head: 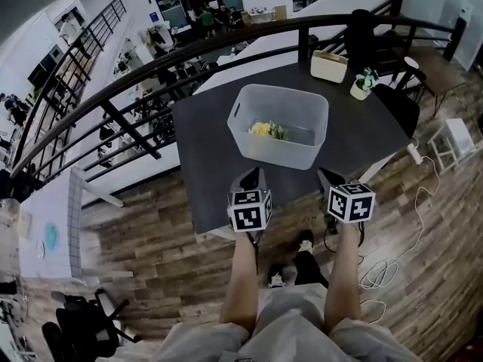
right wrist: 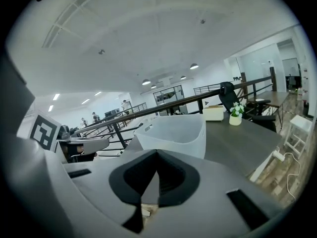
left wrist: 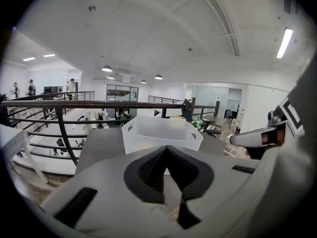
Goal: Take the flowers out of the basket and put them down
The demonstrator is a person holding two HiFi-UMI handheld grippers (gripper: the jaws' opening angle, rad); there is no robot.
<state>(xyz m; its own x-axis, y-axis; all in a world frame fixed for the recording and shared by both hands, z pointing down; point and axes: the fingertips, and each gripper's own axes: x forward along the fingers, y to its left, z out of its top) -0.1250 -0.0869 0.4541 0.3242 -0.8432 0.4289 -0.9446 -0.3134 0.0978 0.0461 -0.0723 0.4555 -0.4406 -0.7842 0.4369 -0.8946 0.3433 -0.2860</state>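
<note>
A translucent white basket (head: 302,151) stands in the middle of a dark table (head: 204,157). Yellow and pale flowers (head: 268,130) lie on its floor toward the left side. Both grippers hover at the table's near edge, short of the basket and holding nothing. My left gripper (head: 251,175) sits before the basket's left front corner with its jaws shut. My right gripper (head: 330,176) is just off the basket's right front corner, also shut. In the left gripper view the basket (left wrist: 161,133) rises straight ahead of the closed jaws; in the right gripper view the basket (right wrist: 173,133) lies ahead, slightly left.
A beige box (head: 329,66) and a small white pot with a plant (head: 364,86) stand at the table's far right. A black railing (head: 113,89) runs behind the table. Black chairs (head: 400,108) are at the right. A white cable (head: 392,262) trails over the wooden floor.
</note>
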